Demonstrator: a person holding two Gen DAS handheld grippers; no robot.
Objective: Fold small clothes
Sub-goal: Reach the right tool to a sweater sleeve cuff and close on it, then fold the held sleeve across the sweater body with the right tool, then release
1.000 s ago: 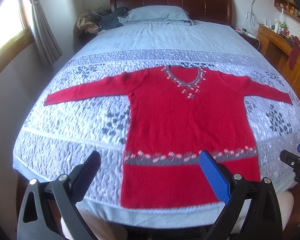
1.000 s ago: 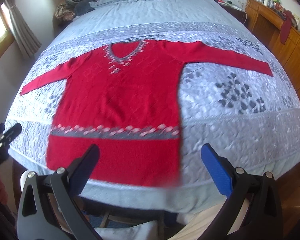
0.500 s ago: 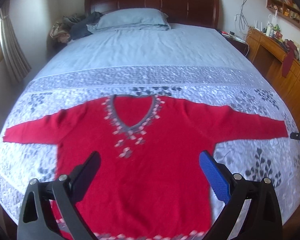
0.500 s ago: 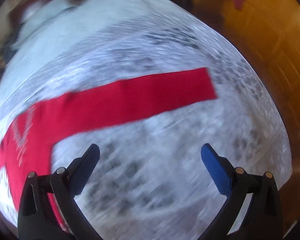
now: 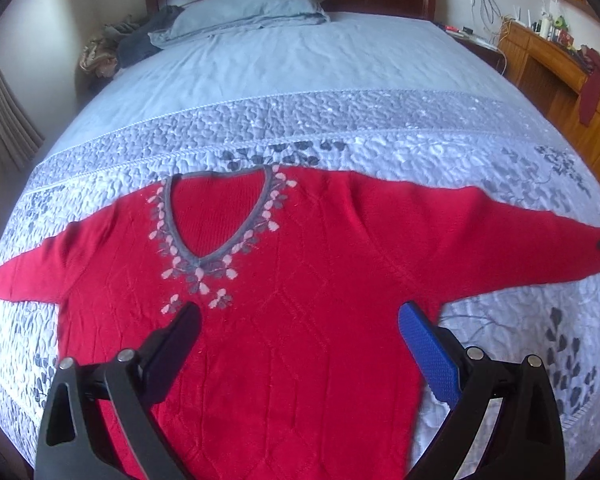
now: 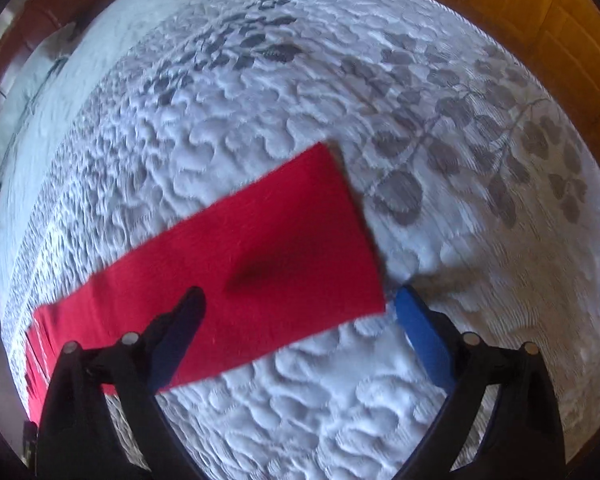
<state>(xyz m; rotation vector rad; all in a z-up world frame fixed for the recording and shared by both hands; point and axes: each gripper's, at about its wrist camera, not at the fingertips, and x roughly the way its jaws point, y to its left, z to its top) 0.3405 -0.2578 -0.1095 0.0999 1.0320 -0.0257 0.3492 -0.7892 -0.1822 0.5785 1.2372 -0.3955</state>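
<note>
Red sweater (image 5: 300,320) flat on quilted bedspread (image 5: 340,120), face up, V-neck toward far headboard, both sleeves spread straight out left and right. 0 folds made, by the look of it; whole job left: sleeves in, sides in, body doubled.

Left gripper (image 5: 300,354) hovering over chest, below neckline, jaws wide apart, nothing between them, no cloth touched.

Right gripper (image 6: 296,320) tilted down over right sleeve cuff (image 6: 332,240), jaws closing, wide gap left. Cuff end between the 2 fingers: black finger over the red cloth, blue finger off the cuff corner on bare quilt. Pads not pressing, so nothing held. Picture blurred; contact with the quilt impossible to tell.

Likely current step: pinching right cuff for first sleeve fold.

Edges and room:
- Right cuff well inside the bed's right edge; wooden cabinets (image 5: 560,80) beyond it.
- Left cuff (image 5: 4,284) near bed's left side.
- Far half of bed bare up to pillow (image 5: 244,8) and dark clothes pile (image 5: 140,40); plenty of room there.
- Hem out of frame, near edge not visible; margin there unknown.
- Soft quilt: risk of pinching bedspread together with cuff.
</note>
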